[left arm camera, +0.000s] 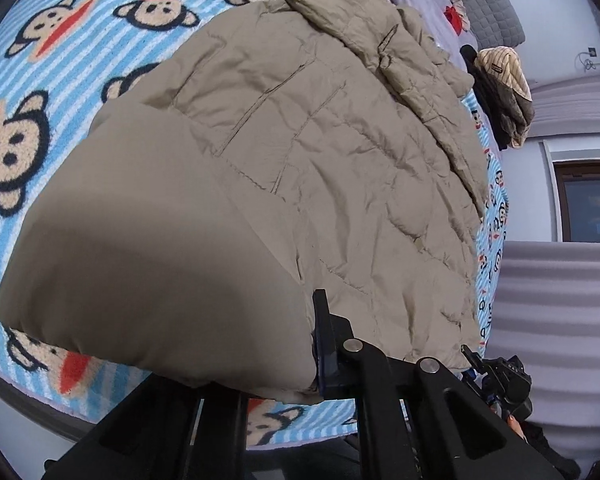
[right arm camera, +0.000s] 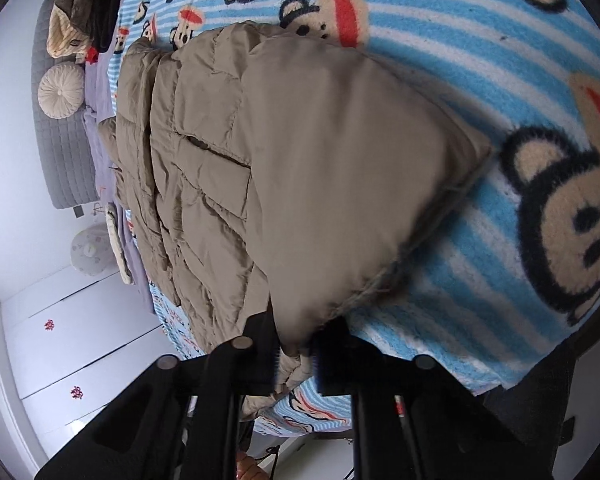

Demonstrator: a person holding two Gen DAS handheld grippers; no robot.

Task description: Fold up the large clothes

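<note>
Tan puffer jacket (left arm camera: 300, 160) lies flat on monkey-print blanket (left arm camera: 40, 60), collar end toward 1 o'clock in left wrist view. Near hem bulges up at 8 o'clock.

L gripper (left arm camera: 320, 356): only one finger visible, pressed into hem edge; jaws closed narrow on jacket fabric.

R gripper (right arm camera: 296, 360): both pads pinch a hem corner, jaws narrow, fabric betw. them.

Clothes pile (left arm camera: 500, 92) at 2 o'clock, round cushion (right arm camera: 61, 88) near headboard.

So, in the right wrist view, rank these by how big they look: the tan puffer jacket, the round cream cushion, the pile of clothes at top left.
1. tan puffer jacket, by far.
2 and 3. pile of clothes and round cream cushion: the pile looks slightly bigger, but both are distant and distorted near the frame edge, so unsure.
</note>
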